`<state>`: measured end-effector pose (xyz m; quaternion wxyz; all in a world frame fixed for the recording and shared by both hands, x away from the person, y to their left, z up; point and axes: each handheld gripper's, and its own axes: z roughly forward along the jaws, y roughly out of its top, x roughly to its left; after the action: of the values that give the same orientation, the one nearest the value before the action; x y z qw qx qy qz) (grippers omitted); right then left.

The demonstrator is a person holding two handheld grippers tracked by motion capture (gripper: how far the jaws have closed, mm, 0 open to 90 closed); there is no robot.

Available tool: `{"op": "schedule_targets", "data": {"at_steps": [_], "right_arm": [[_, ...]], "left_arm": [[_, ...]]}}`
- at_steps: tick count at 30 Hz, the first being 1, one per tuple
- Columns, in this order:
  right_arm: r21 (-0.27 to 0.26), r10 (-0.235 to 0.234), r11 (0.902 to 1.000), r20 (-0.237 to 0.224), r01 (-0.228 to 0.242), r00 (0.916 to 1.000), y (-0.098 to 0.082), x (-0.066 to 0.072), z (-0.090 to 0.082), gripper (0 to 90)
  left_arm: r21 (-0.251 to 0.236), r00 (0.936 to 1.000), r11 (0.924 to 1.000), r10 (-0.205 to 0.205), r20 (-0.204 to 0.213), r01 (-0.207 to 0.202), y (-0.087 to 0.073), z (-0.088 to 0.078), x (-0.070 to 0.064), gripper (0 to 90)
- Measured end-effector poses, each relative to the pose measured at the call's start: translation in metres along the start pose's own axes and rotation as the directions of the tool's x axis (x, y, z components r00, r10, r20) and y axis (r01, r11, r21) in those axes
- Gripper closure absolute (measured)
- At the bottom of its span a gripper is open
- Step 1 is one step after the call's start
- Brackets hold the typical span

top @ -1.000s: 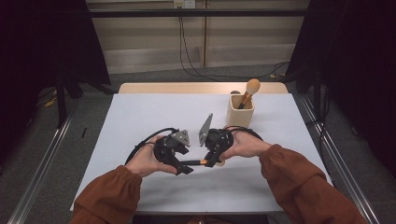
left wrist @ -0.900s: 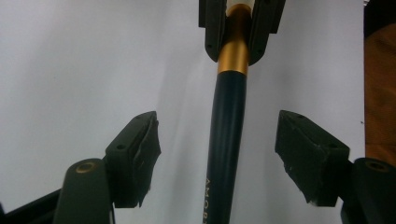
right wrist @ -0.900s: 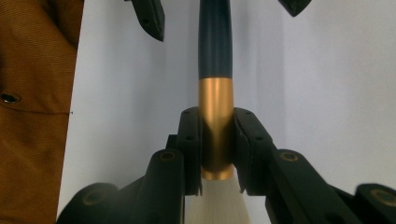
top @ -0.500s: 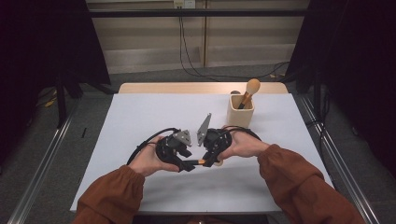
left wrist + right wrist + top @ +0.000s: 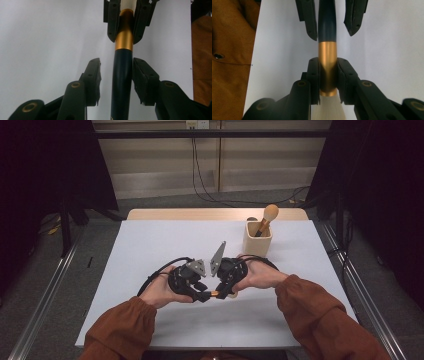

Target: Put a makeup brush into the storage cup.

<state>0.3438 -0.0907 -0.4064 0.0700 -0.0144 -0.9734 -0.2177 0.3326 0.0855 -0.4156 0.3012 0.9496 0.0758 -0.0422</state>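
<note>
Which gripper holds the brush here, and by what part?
The right gripper clamps the dark-handled makeup brush on its gold ferrule. The left gripper has been closing around the handle, gap remaining.

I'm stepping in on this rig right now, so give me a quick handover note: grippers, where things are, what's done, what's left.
Right gripper: shut on the gold ferrule of the makeup brush, bristles toward its own camera.
Left gripper: jaws just been closing around the dark handle, not yet pressing; a gap shows on one side.
Both are held low over the table.
The holder at the far right already has one brush.
Left: finish the handover grip, then probably move the brush on.
</note>
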Motion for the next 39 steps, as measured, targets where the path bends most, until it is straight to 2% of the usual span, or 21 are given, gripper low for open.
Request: {"op": "schedule_targets", "data": {"at_steps": [6,9,13,19,28,31,33,34,36,38,39], "right_arm": [[-0.002,0.006,1.0,0.003,-0.006,1.0,-0.0001,0.0,-0.0002,74.3],[0.003,0.007,1.0,0.004,-0.007,1.0,-0.0002,0.0,0.0002,74.3],[-0.002,-0.002,1.0,0.01,0.002,1.0,0.0001,-0.0005,0.0014,74.4],[-0.007,-0.013,0.9999,0.01,0.014,0.9999,-0.0002,-0.0004,0.0013,74.0],[-0.027,-0.016,0.9995,0.032,0.017,0.9993,-0.0022,-0.0034,0.0009,71.9],[-0.032,-0.007,0.9995,0.041,0.009,0.9991,-0.0023,-0.0037,0.0007,66.7],[-0.048,0.005,0.9988,0.045,-0.003,0.999,-0.002,-0.0035,0.0001,58.8],[-0.054,0.002,0.9985,0.061,0.001,0.9982,-0.0018,-0.0037,0.0,55.3],[-0.058,0.001,0.9983,0.075,0.003,0.9972,-0.0021,-0.0038,-0.0001,51.3],[-0.074,0.006,0.9973,0.084,0.001,0.9964,-0.0028,-0.0042,0.0001,44.3],[-0.076,0.008,0.9971,0.088,-0.001,0.9961,-0.0029,-0.0042,0.0001,41.9]], "left_arm": [[-0.005,0.9999,0.9999,-0.01,0.013,0.011,-0.0005,0.0004,0.0007,64.6],[0.001,0.9996,1.0,-0.002,0.03,0.002,-0.0001,0.0006,0.0005,68.7],[-0.002,0.9999,0.9999,0.013,0.011,-0.013,-0.0004,0.0009,-0.0016,72.2],[-0.003,0.9998,1.0,0.006,0.022,-0.006,-0.0015,0.0005,-0.0015,73.9],[-0.015,1.0,0.9999,-0.005,0.006,0.005,-0.0018,0.0012,0.0001,74.7],[-0.018,0.9999,0.9997,-0.014,0.004,0.014,-0.0033,0.0002,0.0028,74.7],[-0.023,0.9998,0.9995,-0.02,0.002,0.02,-0.0041,-0.0002,0.0041,74.7],[-0.027,0.9997,0.9994,-0.022,0.006,0.022,-0.0044,-0.0003,0.0044,74.7],[-0.03,0.9996,0.9991,-0.029,0.003,0.029,-0.0047,-0.0008,0.0045,74.7],[-0.027,0.9993,0.999,-0.035,0.015,0.035,-0.0049,-0.0017,0.0057,74.7],[-0.037,0.9991,0.9984,-0.043,0.0,0.043,-0.0055,-0.0012,0.0054,74.7]]}}
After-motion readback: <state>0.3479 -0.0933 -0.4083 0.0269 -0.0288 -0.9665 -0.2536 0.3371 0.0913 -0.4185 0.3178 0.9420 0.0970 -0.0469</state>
